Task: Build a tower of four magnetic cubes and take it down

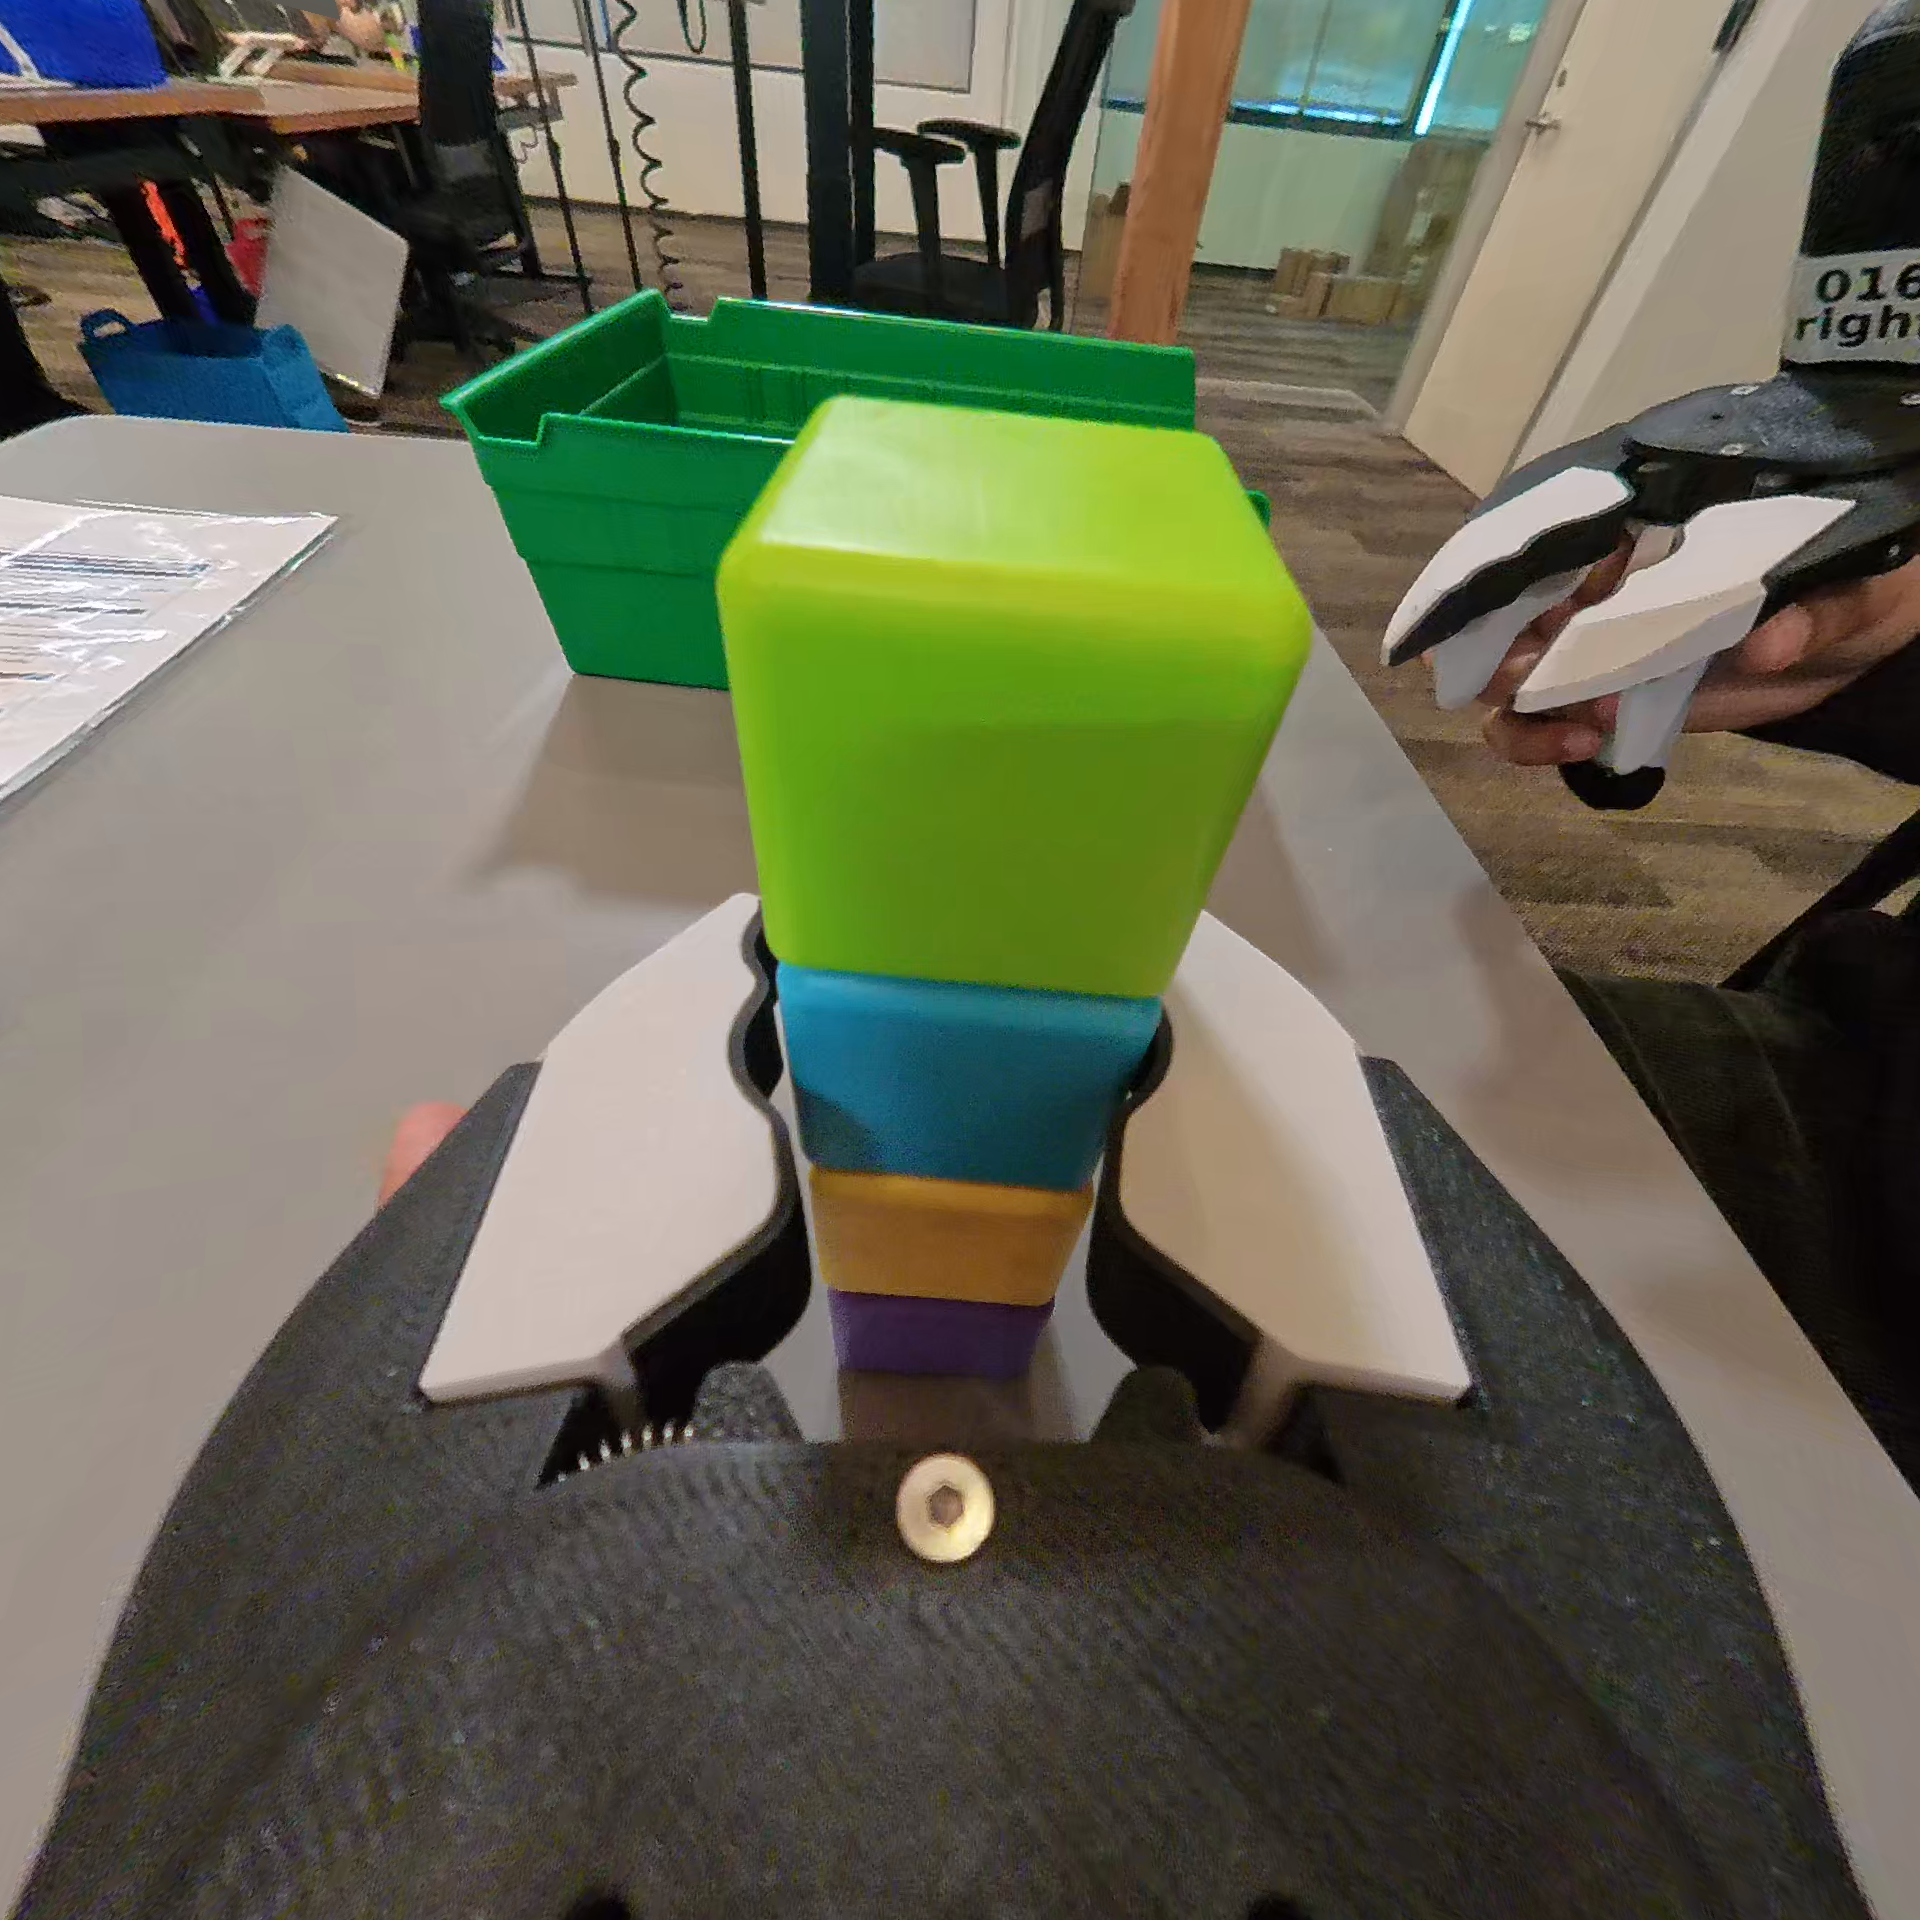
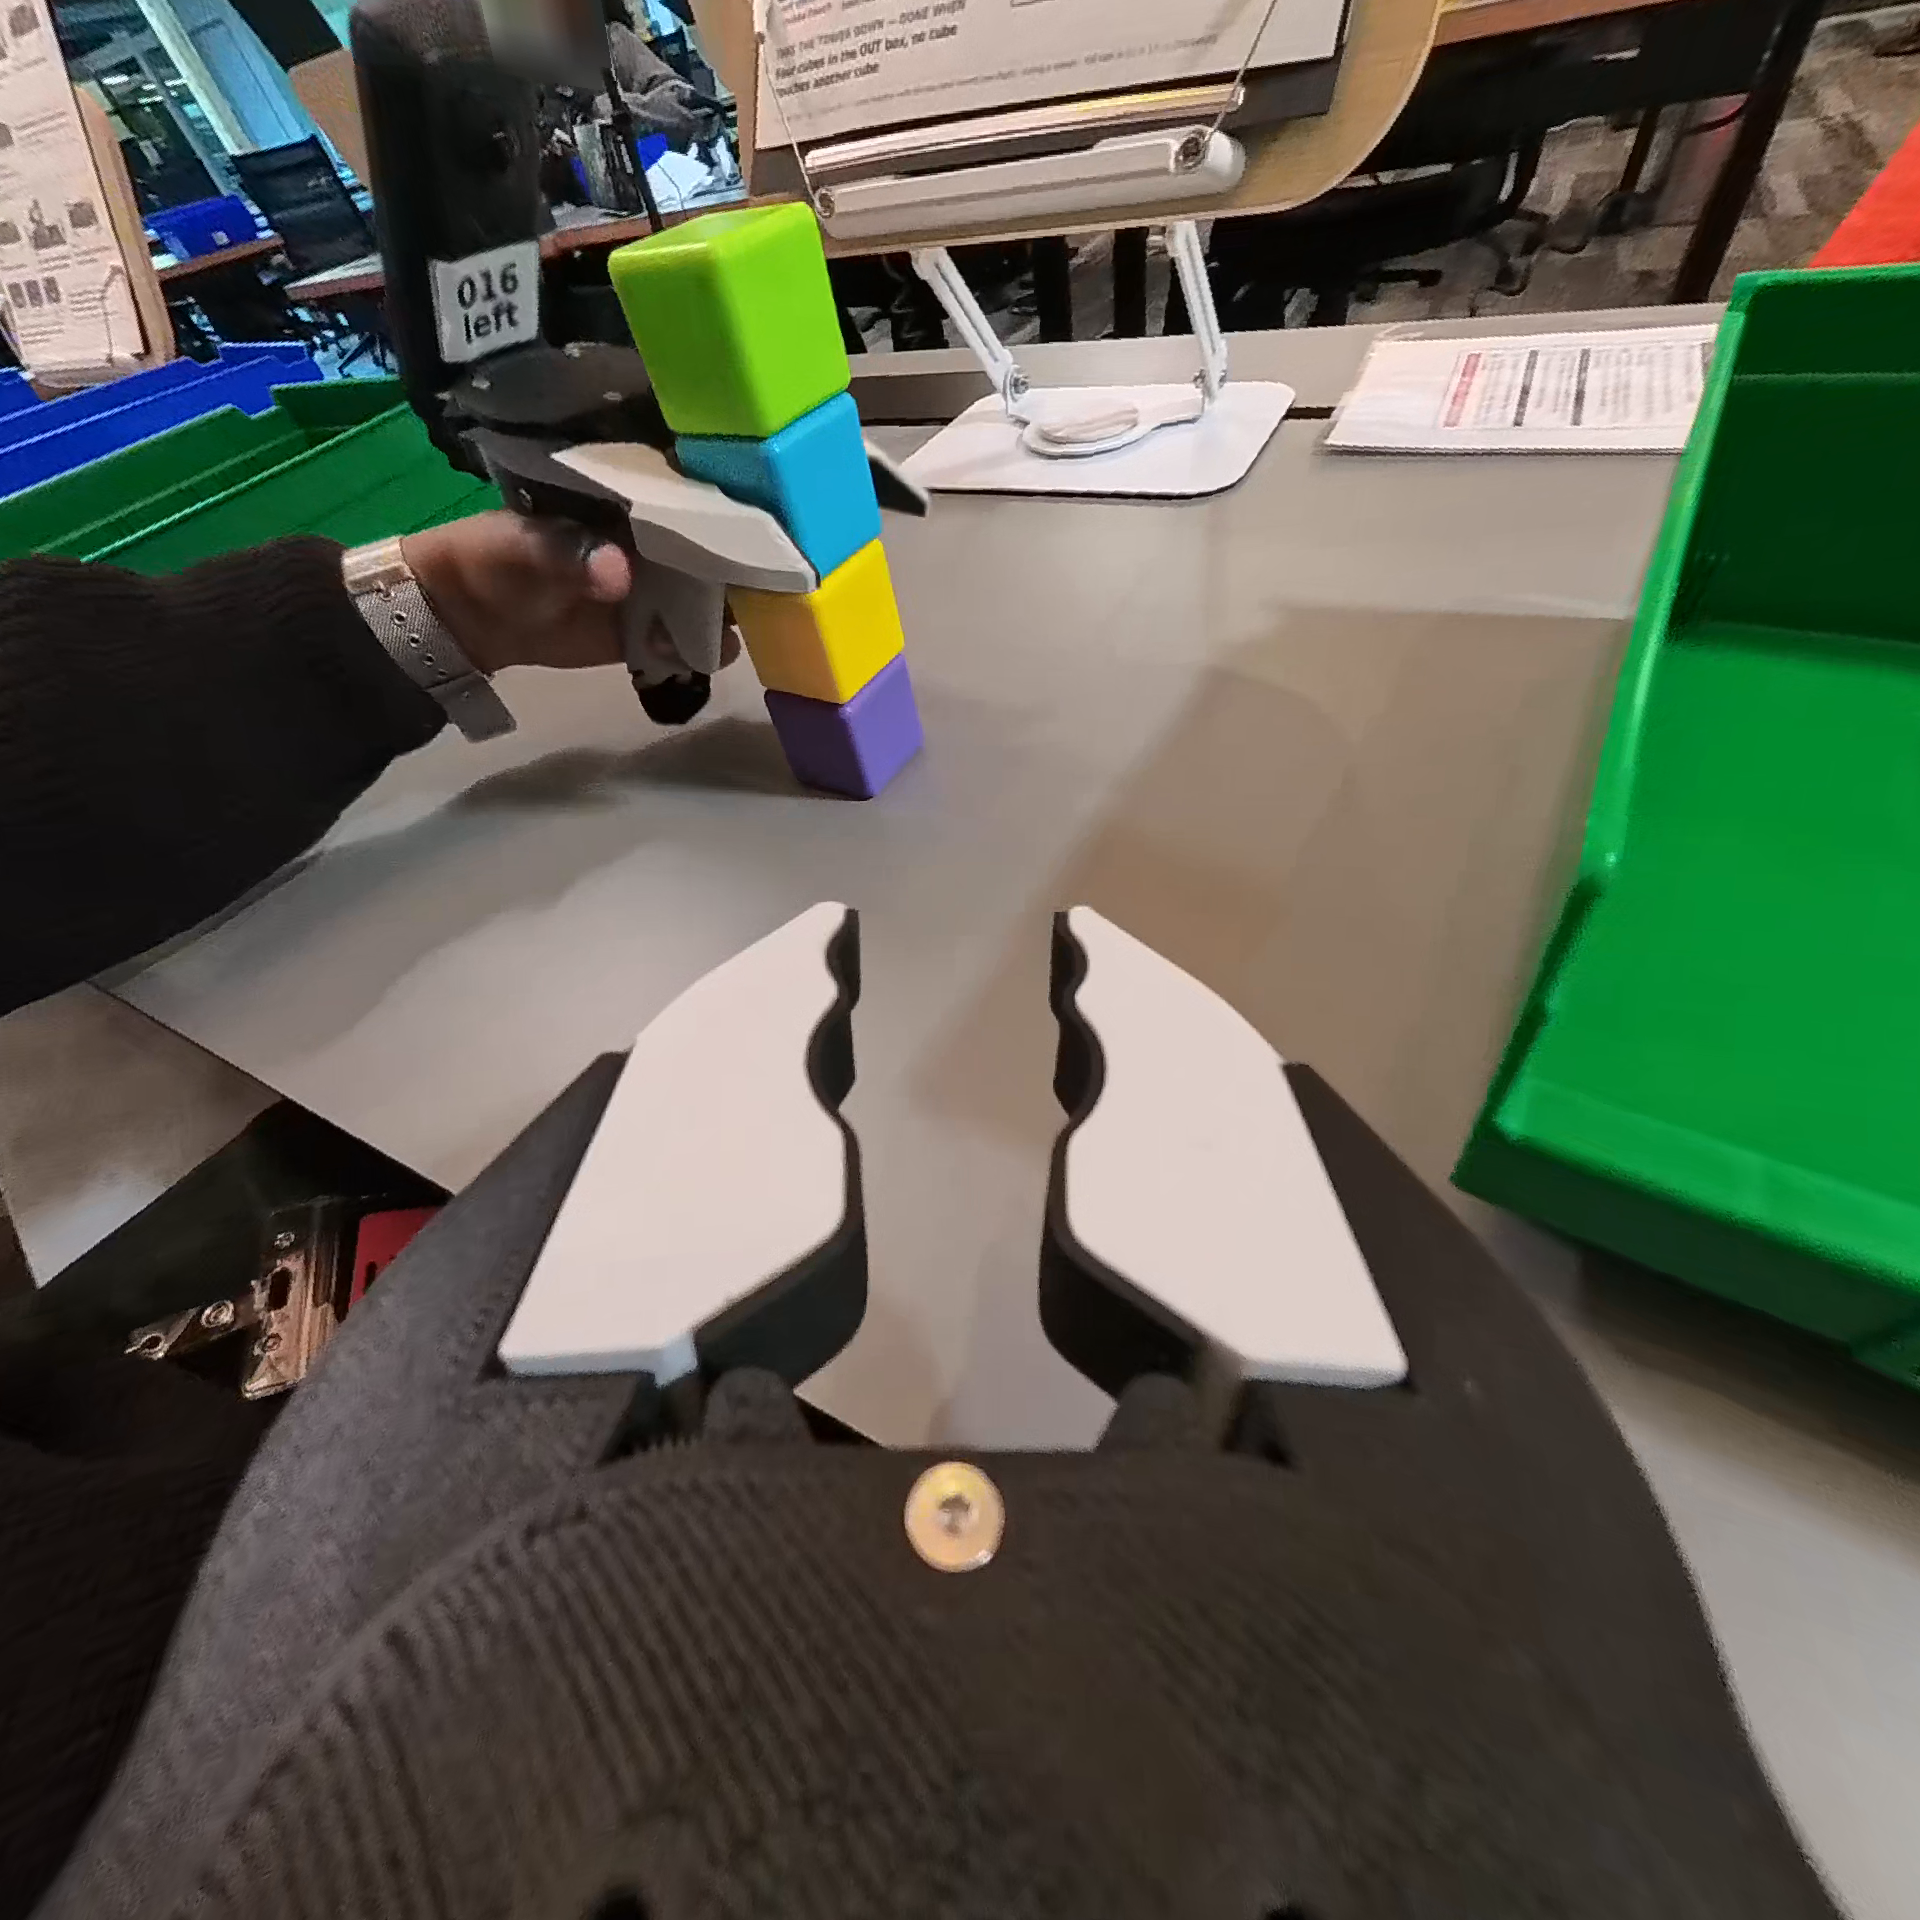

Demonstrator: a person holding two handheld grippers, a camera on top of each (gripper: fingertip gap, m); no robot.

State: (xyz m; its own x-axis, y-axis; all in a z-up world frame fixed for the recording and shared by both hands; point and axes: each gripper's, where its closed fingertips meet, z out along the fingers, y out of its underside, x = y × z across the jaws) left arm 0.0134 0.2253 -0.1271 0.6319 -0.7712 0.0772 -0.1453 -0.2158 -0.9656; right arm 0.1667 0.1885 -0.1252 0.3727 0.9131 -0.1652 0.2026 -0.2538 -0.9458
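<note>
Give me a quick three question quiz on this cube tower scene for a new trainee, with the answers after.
1. True or false: the purple cube is at the bottom of the tower.
2. Which cube does the left gripper hold? A lime green cube B blue cube C yellow cube
3. Fill in: the right gripper is open and holds ____.

Key: 1 true; 2 B; 3 nothing.
</note>
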